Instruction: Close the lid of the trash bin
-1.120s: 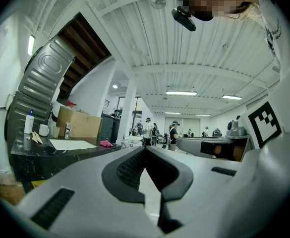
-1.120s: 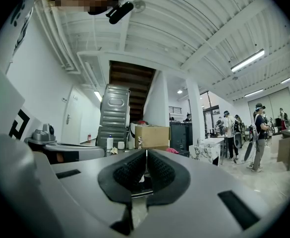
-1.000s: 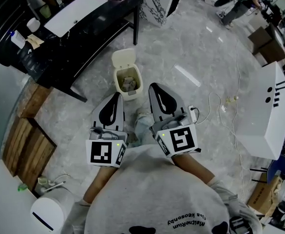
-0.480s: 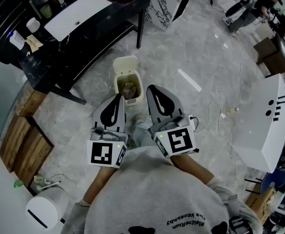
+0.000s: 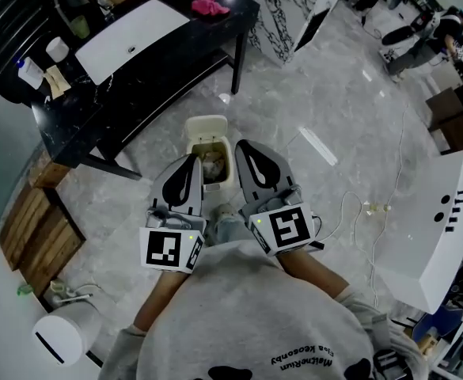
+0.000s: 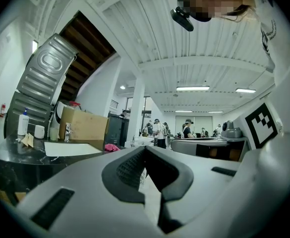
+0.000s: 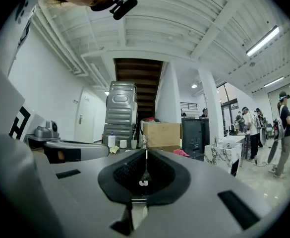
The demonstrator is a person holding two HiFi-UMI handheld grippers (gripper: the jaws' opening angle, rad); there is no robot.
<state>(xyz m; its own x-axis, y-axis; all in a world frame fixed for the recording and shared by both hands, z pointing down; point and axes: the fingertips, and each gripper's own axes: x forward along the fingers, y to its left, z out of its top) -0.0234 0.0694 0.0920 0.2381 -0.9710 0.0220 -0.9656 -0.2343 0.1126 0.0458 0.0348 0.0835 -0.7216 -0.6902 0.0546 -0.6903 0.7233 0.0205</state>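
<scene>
A small cream trash bin (image 5: 210, 163) stands on the floor just ahead of both grippers, with its lid (image 5: 206, 126) tipped open toward the far side and crumpled rubbish inside. My left gripper (image 5: 190, 161) is level and shut, its tip near the bin's left rim in the head view. At the bin's right rim sits my right gripper (image 5: 244, 149), also shut. Neither holds anything. In the left gripper view the left gripper (image 6: 145, 150) shows jaws pressed together, and the right gripper (image 7: 145, 155) looks the same in the right gripper view. Neither gripper view shows the bin.
A black table (image 5: 128, 77) with a white board (image 5: 132, 38), cups and a pink cloth (image 5: 212, 6) stands beyond the bin. A marble-patterned block (image 5: 302, 6) is at the back, a white table (image 5: 441, 236) at right, wooden crates (image 5: 33, 220) at left, a cable (image 5: 358, 204) on the floor.
In the head view the bin has come closer to both grippers; its near part now lies between their tips. The whole scene has shifted toward me. Both grippers stay shut.
</scene>
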